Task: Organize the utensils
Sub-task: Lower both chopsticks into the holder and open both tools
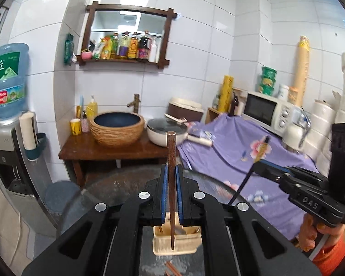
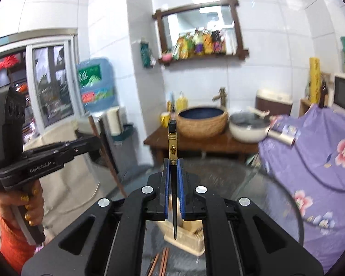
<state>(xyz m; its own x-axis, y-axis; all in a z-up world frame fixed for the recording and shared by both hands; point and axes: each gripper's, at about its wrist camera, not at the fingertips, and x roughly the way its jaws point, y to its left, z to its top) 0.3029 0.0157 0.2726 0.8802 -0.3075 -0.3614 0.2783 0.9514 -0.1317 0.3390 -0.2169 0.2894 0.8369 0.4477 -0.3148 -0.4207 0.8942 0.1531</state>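
Tongs (image 1: 171, 193) over beige utensil holder (image 1: 177, 241), compartments indistinct

Both wrist views face the back wall; shared: basin (image 1: 116, 127) (image 2: 202, 123), mirror (image 1: 126, 34) (image 2: 200, 30), holder (image 1: 176, 239) (image 2: 186, 234) low centre.
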